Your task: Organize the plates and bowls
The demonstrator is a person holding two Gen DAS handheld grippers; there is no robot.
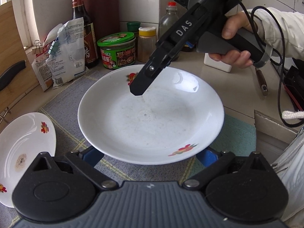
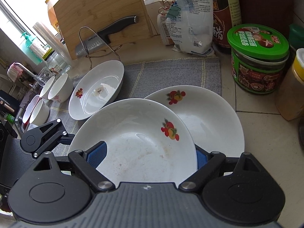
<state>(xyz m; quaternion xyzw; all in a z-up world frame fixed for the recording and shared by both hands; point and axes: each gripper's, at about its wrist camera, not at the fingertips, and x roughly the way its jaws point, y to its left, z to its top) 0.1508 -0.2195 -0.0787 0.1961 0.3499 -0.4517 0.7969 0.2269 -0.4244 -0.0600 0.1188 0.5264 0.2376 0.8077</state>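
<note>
A white plate with fruit prints (image 1: 150,114) fills the middle of the left wrist view, over the grey mat (image 1: 66,114); my left gripper (image 1: 150,156) has its blue pads either side of the near rim, and I cannot tell if they grip it. My right gripper (image 1: 135,91) hovers over that plate's far side. In the right wrist view my right gripper (image 2: 150,156) is shut on the rim of a second white plate (image 2: 133,142), held over the first plate (image 2: 209,117). A third stained plate (image 2: 95,91) lies left, also showing in the left wrist view (image 1: 22,152). Several white bowls (image 2: 60,88) stand beyond it.
A green-lidded jar (image 1: 117,50), sauce bottle (image 1: 83,26), spice jars (image 1: 147,43) and clipped bags (image 1: 64,53) line the back wall. A bamboo cutting board (image 2: 98,13) with a knife (image 2: 106,36) leans at the left. A sink edge (image 2: 19,72) lies far left.
</note>
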